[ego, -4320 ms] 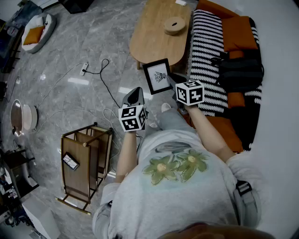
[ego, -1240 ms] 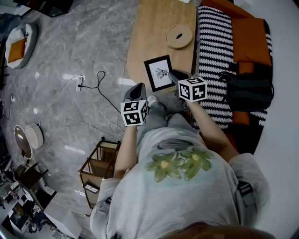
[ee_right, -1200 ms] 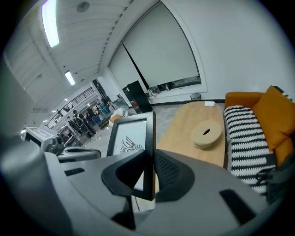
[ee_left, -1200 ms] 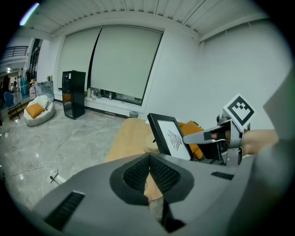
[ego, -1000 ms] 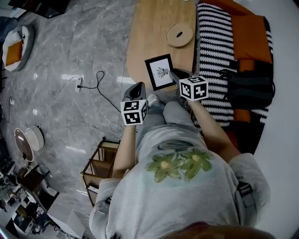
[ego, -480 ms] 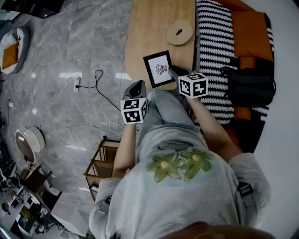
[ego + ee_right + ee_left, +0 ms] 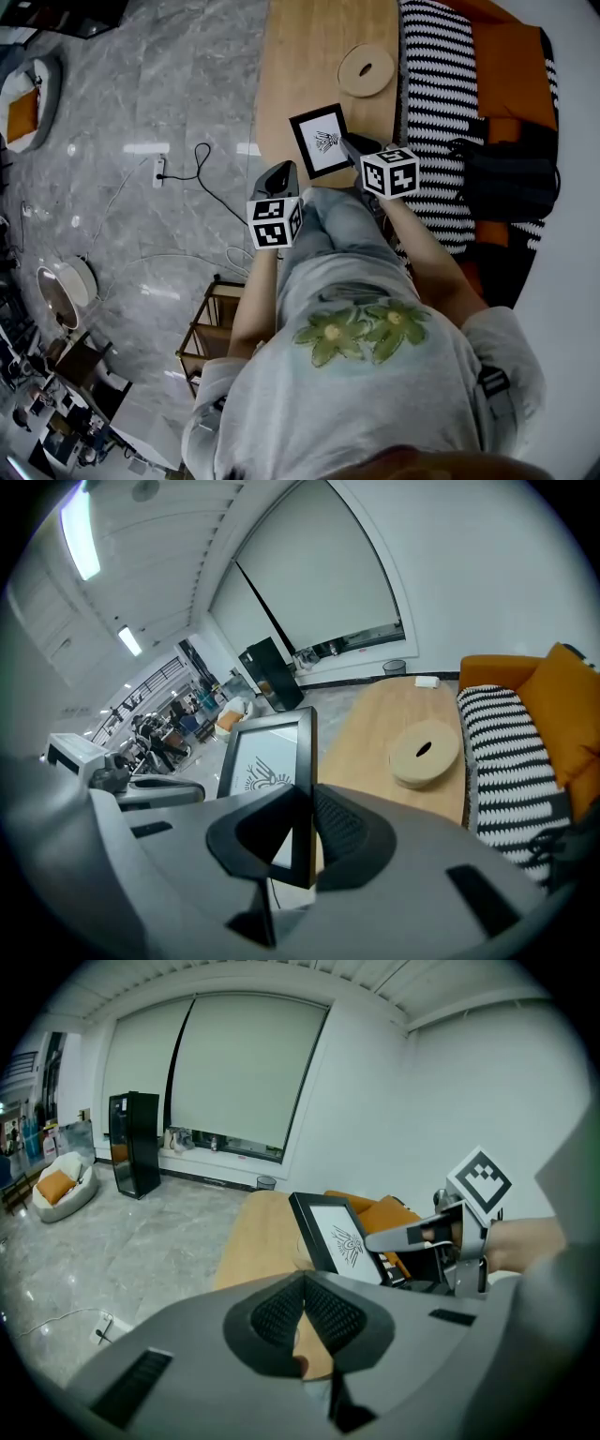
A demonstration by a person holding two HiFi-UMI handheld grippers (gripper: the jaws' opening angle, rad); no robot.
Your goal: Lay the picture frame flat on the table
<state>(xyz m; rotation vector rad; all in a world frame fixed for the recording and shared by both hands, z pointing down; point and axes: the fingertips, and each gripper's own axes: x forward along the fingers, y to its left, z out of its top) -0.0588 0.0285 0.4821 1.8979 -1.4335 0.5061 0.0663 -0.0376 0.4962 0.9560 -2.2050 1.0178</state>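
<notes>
Floor [image 7: 141,94] fills the left of the head view, grey and glossy, with a black cable [image 7: 202,169] looping across it. Next in size, the long pale wooden bench [image 7: 300,56] runs away from the person, and just beside its right edge sits a sofa under a black-and-white striped blanket [image 7: 436,84].

Now the picture frame [image 7: 319,142]: black border, white sheet, a small dark drawing in the middle. It stands upright over the near end of the bench, not flat, and no view shows whether its lower edge touches the wood. The right gripper [image 7: 345,142] has it. In the right gripper view the fingers [image 7: 342,827] are clamped on the frame's [image 7: 267,761] right-hand border, one pad on each face.

The left gripper [image 7: 281,171] hangs off to the frame's left, apart from it. Its own view shows the fingers [image 7: 281,1312] pressed together with nothing between them, and the frame [image 7: 342,1239] ahead and to the right.

Smallest: a round wooden disc [image 7: 366,70] with a hole lies flat farther up the bench.
</notes>
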